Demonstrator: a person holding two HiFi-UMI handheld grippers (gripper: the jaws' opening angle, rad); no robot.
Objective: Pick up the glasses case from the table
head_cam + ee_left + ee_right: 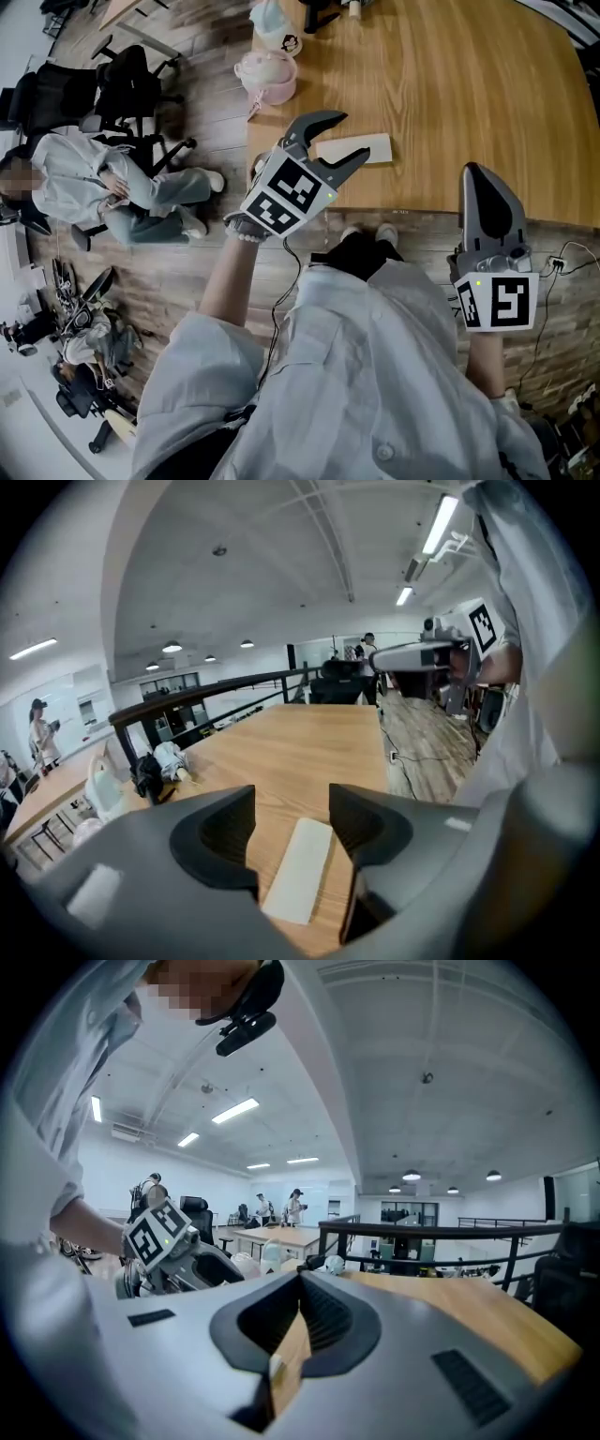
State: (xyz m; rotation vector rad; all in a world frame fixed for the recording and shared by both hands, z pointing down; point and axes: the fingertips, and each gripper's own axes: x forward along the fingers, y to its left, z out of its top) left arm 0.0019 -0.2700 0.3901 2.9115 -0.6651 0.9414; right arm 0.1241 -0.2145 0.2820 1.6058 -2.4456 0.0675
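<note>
Item 1. Glasses case (354, 148): pale, flat and oblong, lying on the desk (469, 94) near its front edge. In the left gripper view it (300, 869) lies lengthwise in line with the gap between the jaws, lower down on the wood, and neither jaw touches it.

Item 2. Left hand-held gripper (342, 138): over the near edge of the desk, tilted downward, just above the case. Its jaws stand well apart and hold nothing (291, 803).

Item 3. Right hand-held gripper (483, 173): well to the right of the case, at the desk's front edge. Its jaws (300, 1288) are brought together with only a thin slit between them, and nothing is gripped.

Item 4. Pink lidded pot (267, 75): at the left end of the desk, well apart from the case.

Item 5. Seated person (103, 178): in pale clothing on a chair on the wooden floor (187, 272), left of the desk.
</note>
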